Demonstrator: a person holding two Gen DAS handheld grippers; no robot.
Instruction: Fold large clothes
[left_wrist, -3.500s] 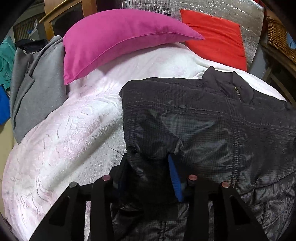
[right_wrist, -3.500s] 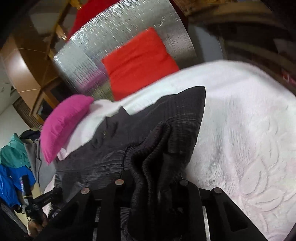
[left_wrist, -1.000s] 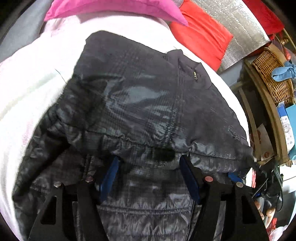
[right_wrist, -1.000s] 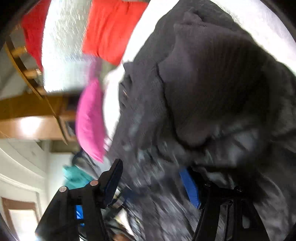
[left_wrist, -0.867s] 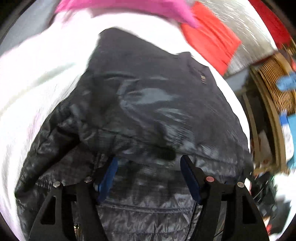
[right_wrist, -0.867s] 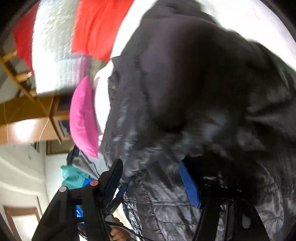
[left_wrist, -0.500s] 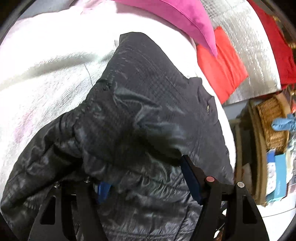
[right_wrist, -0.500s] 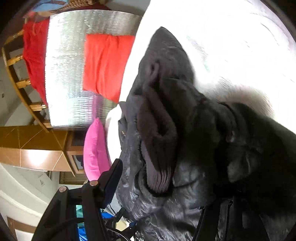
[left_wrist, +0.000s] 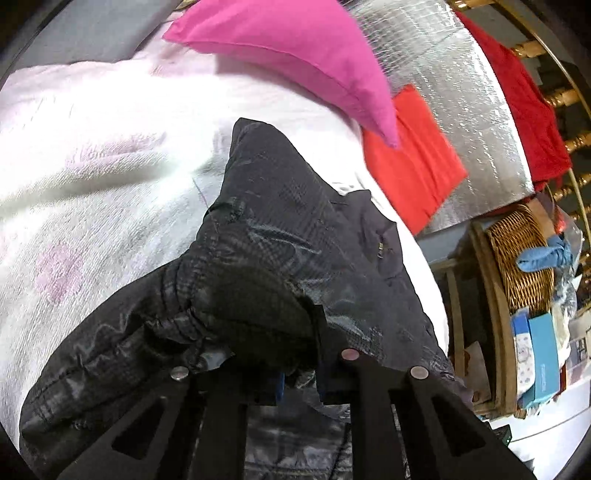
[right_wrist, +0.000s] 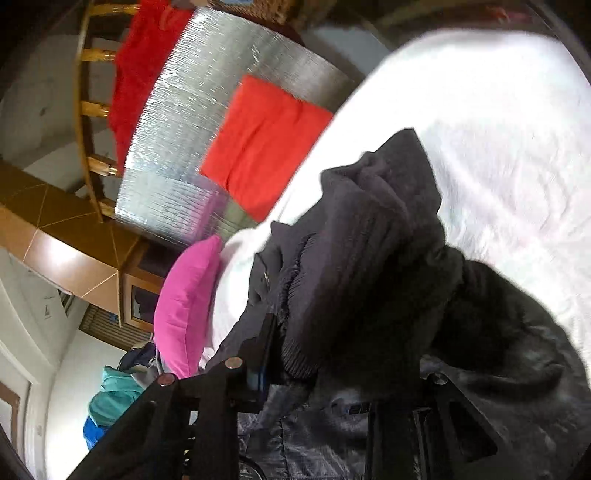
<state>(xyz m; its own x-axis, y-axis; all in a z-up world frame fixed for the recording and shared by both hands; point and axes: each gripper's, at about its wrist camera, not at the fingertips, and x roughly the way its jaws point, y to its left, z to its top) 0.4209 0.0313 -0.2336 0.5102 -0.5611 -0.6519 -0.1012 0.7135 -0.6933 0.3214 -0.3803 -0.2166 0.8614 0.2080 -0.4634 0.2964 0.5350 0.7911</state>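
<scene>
Left gripper (left_wrist: 299, 380): jaws just closed, pinching jacket (left_wrist: 280, 236) fabric.
Right gripper (right_wrist: 325, 373): just narrowed, clamping the ribbed cuff (right_wrist: 354, 266).
Jacket: bunched on the bed (left_wrist: 92, 177).

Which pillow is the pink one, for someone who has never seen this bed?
Start at the bed's white cover, where the black jacket lies. Look to the head end, against the silver padded board. Two pillows sit there: the pink pillow overlaps the flatter red pillow and lies nearer the wooden cabinet.

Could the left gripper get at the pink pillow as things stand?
Probably not yet: the left gripper is shut on the black jacket, and the pink pillow lies well beyond it, across the white blanket.
</scene>
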